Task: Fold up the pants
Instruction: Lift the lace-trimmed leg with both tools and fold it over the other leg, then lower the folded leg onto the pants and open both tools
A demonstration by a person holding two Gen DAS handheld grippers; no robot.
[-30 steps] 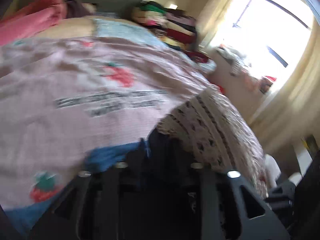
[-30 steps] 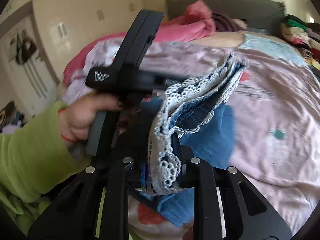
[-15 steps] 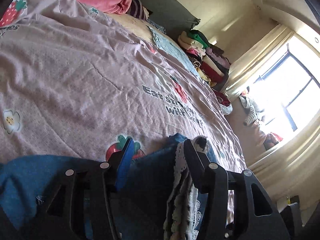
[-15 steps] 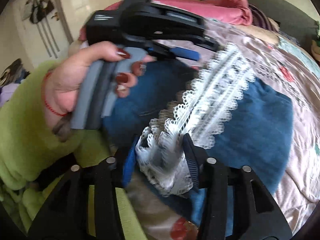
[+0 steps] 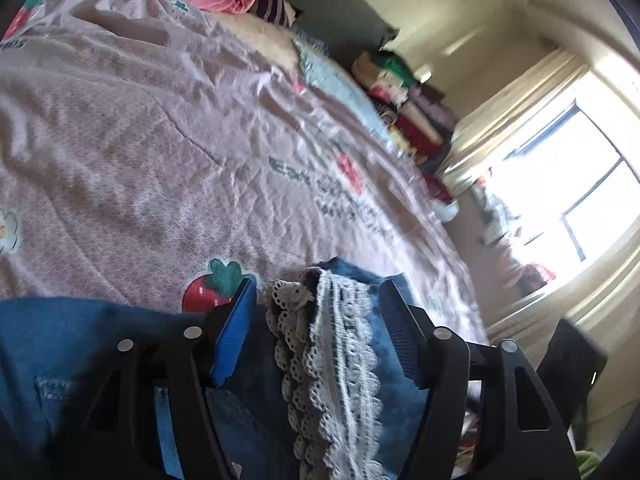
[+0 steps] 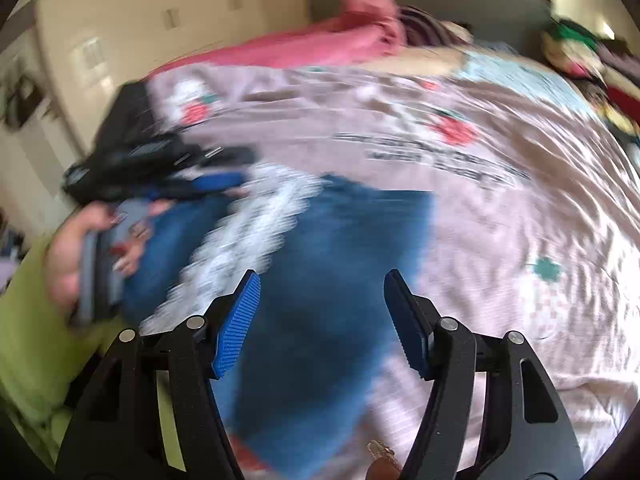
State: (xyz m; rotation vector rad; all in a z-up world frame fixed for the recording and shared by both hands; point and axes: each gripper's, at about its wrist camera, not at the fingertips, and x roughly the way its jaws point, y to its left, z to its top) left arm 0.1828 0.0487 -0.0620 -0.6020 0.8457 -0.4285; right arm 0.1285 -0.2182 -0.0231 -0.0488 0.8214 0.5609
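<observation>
I have both tools spread wide, their jaws having just been opening. The left tool (image 5: 316, 320) has its pads standing clear on either side of the lace trim (image 5: 332, 352), which lies loose between them, so nothing is gripped. The right tool (image 6: 320, 320) hangs empty over the fold with only blue denim below the gap.

The pants (image 6: 340, 248) lie on the bed (image 6: 500, 216), folded over near its close edge, lace hem on top toward the left tool (my judgement: this fold has been set down and released).

What worries me: the lace is open and loopy, and a ribbed pad could snag it as I pull the left tool away, dragging the top layer off and undoing the fold. The right view is blurred, so I can't judge how squarely the layers sit; a crooked stack would carry into the next fold. The pants also lie close to the bed's edge and could slide off if tugged.

Count: one pair of pants, two tools, one hand (image 6: 72, 256) visible on a handle, one stack of folded clothes (image 5: 404, 108) across the bed.
</observation>
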